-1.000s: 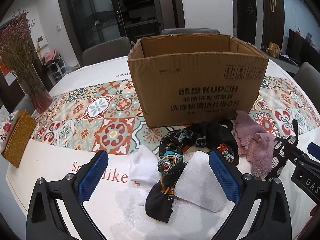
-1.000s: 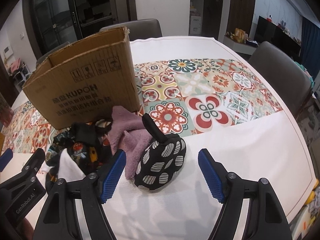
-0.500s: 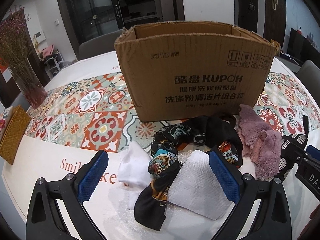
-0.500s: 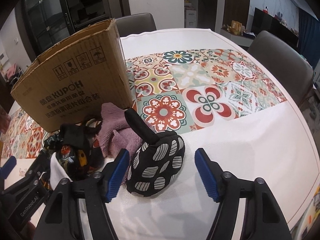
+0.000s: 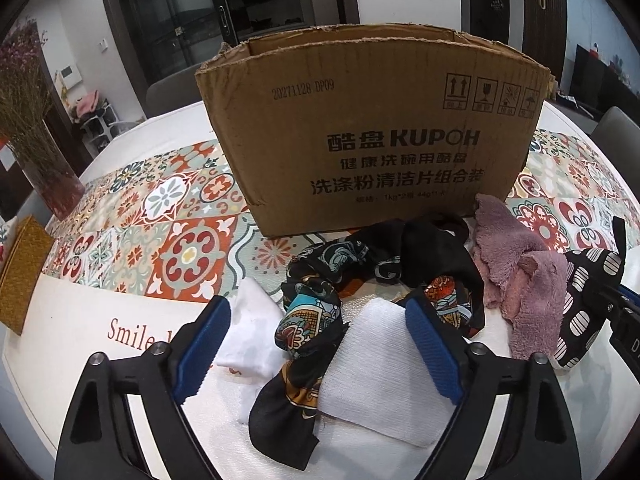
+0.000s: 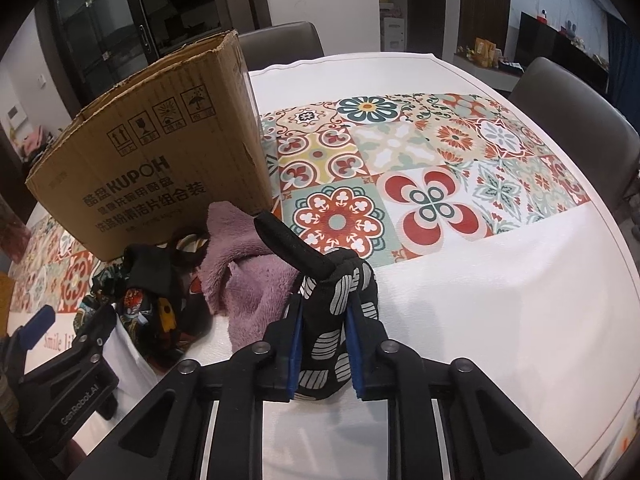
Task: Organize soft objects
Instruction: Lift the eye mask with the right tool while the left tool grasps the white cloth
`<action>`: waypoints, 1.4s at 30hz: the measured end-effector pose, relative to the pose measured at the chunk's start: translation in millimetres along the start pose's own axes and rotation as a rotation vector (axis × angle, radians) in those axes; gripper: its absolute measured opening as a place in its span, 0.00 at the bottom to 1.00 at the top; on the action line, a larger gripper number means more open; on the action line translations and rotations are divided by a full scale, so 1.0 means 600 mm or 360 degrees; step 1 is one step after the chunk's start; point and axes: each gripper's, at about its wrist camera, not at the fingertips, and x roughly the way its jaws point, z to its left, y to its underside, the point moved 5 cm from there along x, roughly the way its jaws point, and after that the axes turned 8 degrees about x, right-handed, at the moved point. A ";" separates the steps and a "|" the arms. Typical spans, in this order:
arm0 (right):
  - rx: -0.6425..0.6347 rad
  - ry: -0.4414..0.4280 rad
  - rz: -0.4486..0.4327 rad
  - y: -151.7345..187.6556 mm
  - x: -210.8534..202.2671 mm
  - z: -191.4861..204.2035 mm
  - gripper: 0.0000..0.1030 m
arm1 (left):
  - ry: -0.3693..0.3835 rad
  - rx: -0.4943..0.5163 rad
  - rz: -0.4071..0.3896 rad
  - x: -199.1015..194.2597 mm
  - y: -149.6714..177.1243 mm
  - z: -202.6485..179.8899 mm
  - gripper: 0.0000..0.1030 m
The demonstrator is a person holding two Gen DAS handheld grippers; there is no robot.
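Right gripper (image 6: 323,350) clamped on black patterned mitt (image 6: 334,320), on table (image 6: 480,300) at 5 o'clock from cardboard box (image 6: 160,168). Left gripper (image 5: 318,350) fingers wide apart over white cloth (image 5: 380,368) and patterned scarf (image 5: 312,312). Purple towel (image 5: 516,276) at mitt's 9 o'clock, touching it.

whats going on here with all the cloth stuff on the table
A person with two handheld grippers is sorting soft items beside a cardboard box. The right gripper is shut on a black-and-white patterned pouch. The left gripper hovers open over a patterned scarf and a white cloth. A purple towel lies nearby.
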 end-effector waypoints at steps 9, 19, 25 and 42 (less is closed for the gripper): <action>-0.0028 0.0003 -0.0081 -0.010 -0.028 0.014 0.17 | 0.0074 -0.0068 0.0024 0.010 0.004 0.005 0.77; -0.0030 -0.0008 -0.0144 -0.019 -0.066 0.008 0.17 | 0.0149 -0.0102 -0.0007 -0.032 0.005 0.002 0.77; -0.0004 0.0005 -0.0148 -0.018 -0.080 -0.018 0.17 | 0.0181 -0.0061 -0.0033 -0.053 0.005 -0.024 0.77; 0.0061 0.0015 -0.0108 0.001 -0.083 -0.077 0.17 | 0.0188 0.0104 0.0043 -0.030 0.031 -0.107 0.60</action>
